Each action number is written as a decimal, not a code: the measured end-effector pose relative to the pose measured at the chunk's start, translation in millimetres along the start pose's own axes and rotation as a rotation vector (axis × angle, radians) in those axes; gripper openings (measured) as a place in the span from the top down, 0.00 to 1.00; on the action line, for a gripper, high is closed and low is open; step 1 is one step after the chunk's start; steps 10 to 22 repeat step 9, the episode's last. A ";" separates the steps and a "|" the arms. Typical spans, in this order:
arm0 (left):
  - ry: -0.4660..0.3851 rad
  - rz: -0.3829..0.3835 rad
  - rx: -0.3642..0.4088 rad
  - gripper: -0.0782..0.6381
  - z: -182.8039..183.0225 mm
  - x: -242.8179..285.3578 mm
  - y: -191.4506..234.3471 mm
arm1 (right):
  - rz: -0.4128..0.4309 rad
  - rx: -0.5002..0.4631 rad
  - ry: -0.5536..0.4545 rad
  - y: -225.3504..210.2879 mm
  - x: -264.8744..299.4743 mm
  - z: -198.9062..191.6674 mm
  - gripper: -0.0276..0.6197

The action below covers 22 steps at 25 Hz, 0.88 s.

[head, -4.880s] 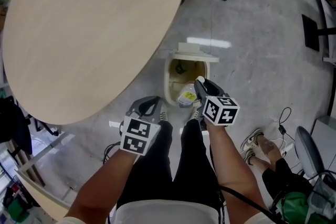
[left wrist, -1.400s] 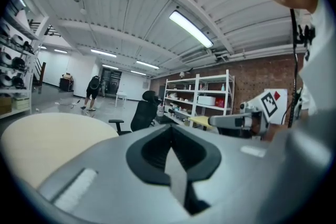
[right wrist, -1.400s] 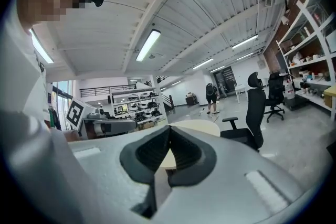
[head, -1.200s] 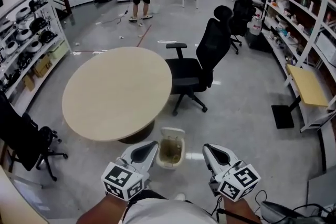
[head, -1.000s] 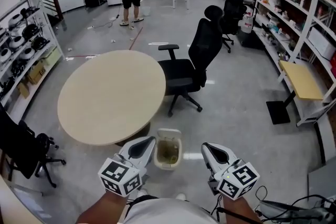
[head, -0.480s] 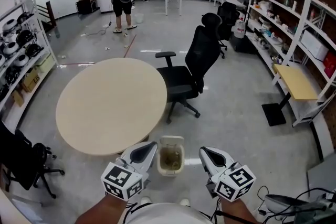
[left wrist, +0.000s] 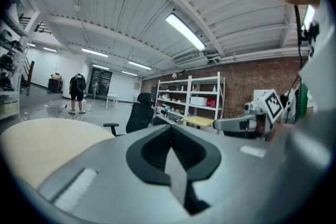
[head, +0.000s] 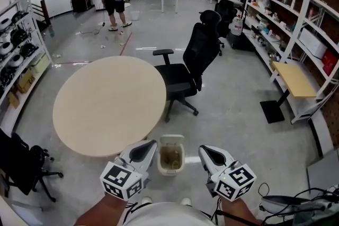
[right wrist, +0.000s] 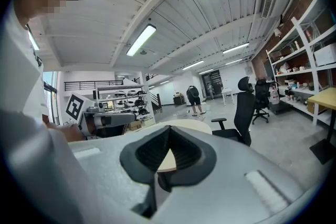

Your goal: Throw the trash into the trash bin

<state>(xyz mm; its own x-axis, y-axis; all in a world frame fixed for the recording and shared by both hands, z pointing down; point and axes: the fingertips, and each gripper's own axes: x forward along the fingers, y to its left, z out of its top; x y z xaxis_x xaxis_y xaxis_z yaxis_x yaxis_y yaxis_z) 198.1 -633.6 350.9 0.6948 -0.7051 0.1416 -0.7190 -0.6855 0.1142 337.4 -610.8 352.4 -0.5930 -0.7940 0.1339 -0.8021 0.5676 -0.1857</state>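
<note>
Grey concrete floor fills the open workshop, and low in the head view stands the trash bin [head: 171,141], lid up, with a yellowish clutter of trash [head: 170,158] in it, too small to name.

A few seconds ago the camera looked straight down and the right gripper [head: 211,155] hung over the bin's mouth beside a labelled bottle. Now the view has lifted to take in the room. Both tools have drawn back and point out level: the left gripper [head: 144,150] just left of the bin, the right just right of it. Each gripper view shows jaws pressed together with nothing between them.

Beyond the bin to the left is the round table [head: 106,103], and behind it the black office chair [head: 188,69]. No trash shows outside the bin, so the task looks finished.
</note>
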 end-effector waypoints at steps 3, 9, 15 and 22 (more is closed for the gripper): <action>-0.001 -0.004 0.003 0.88 -0.3 7.5 -5.9 | -0.002 0.000 -0.006 -7.0 -4.3 0.5 0.95; -0.009 -0.003 -0.002 0.88 3.2 -9.2 15.1 | -0.012 0.006 -0.006 12.4 10.8 -0.9 0.95; -0.009 -0.003 -0.002 0.88 3.2 -9.2 15.1 | -0.012 0.006 -0.006 12.4 10.8 -0.9 0.95; -0.009 -0.003 -0.002 0.88 3.2 -9.2 15.1 | -0.012 0.006 -0.006 12.4 10.8 -0.9 0.95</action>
